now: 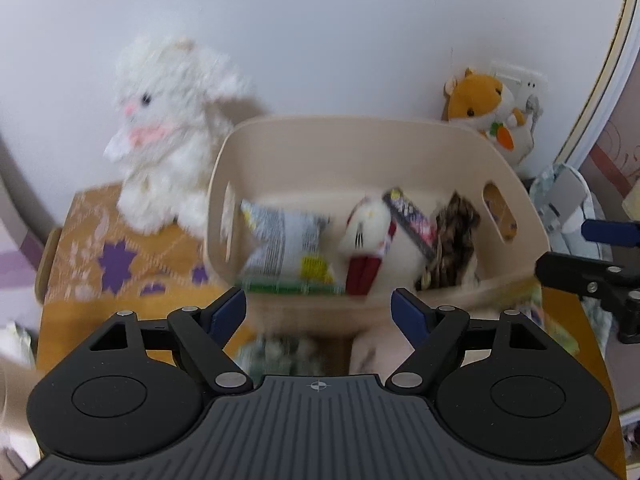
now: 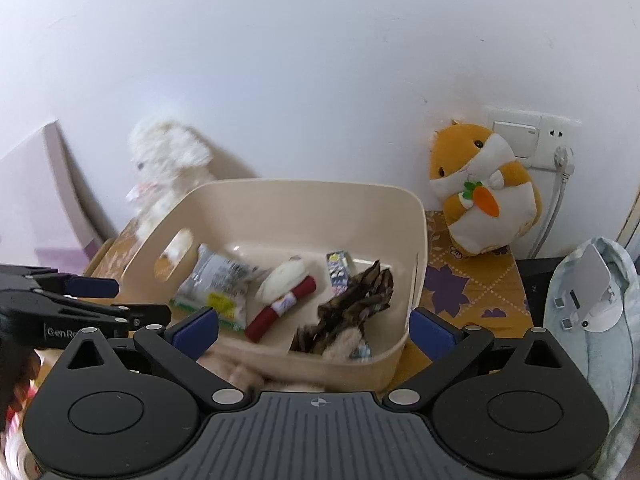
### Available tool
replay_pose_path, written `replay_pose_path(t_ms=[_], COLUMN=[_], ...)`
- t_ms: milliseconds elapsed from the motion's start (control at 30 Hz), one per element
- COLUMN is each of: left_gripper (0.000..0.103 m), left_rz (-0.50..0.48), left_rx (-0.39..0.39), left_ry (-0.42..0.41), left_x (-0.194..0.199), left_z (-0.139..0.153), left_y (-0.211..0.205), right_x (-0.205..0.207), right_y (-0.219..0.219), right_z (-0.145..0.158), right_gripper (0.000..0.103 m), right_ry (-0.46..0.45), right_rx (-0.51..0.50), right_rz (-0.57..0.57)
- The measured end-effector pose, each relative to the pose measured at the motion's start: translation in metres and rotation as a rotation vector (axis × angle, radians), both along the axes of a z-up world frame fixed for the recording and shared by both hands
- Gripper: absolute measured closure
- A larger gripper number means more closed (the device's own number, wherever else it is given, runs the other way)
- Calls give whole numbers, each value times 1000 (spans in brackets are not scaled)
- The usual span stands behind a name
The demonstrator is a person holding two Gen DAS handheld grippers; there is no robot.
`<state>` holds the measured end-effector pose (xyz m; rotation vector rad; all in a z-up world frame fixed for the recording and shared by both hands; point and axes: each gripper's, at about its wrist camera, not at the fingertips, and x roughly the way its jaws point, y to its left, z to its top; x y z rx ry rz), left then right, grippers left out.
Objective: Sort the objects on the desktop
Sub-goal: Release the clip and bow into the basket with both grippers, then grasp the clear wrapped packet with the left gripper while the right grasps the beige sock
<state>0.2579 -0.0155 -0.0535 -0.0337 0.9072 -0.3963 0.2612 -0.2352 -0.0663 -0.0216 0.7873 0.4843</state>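
A beige plastic bin (image 1: 360, 132) (image 2: 304, 196) stands on the desk against the white wall. Inside lie a white snack packet (image 1: 286, 244) (image 2: 218, 284), a small white plush with a red scarf (image 1: 366, 236) (image 2: 286, 292), a narrow printed packet (image 1: 412, 216) (image 2: 339, 272) and a dark brown crumpled item (image 1: 456, 240) (image 2: 352, 308). My left gripper (image 1: 320, 312) hangs open just in front of the bin's near wall, nothing between its fingers. My right gripper (image 2: 314, 330) is open wide over the bin's near edge, also holding nothing. Each gripper shows at the edge of the other's view.
A white plush rabbit (image 1: 168, 128) (image 2: 166, 168) sits left of the bin and an orange hamster plush (image 1: 484, 100) (image 2: 480, 188) right of it, by a wall socket (image 2: 556, 140). An orange patterned cloth (image 1: 112, 256) (image 2: 472, 280) covers the desk. A white stand on pale fabric (image 2: 592, 292) lies far right.
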Motion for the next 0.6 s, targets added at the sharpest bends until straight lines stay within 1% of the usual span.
replay_pose_path(t_ms=[133,333,467,600], left_gripper=[22,22,22,22], left_rz=[4,-3,-2,-5], left_rx=[0,-2,10,9], left_ry=[49,126,168,221], left_x=[-28,-64,-80,-94], left_z=[-10,-28,-41,-55], left_y=[15,31,36,39], right_x=[-33,-90,-119,-138], right_y=[-1,8,17,23], right_z=[0,-10,-20,-32], right_gripper=[0,0,0,0], right_ry=[-34,-74,-58,-17], right_rx=[-33,-124,-162,-158], right_rz=[76,218,298,350])
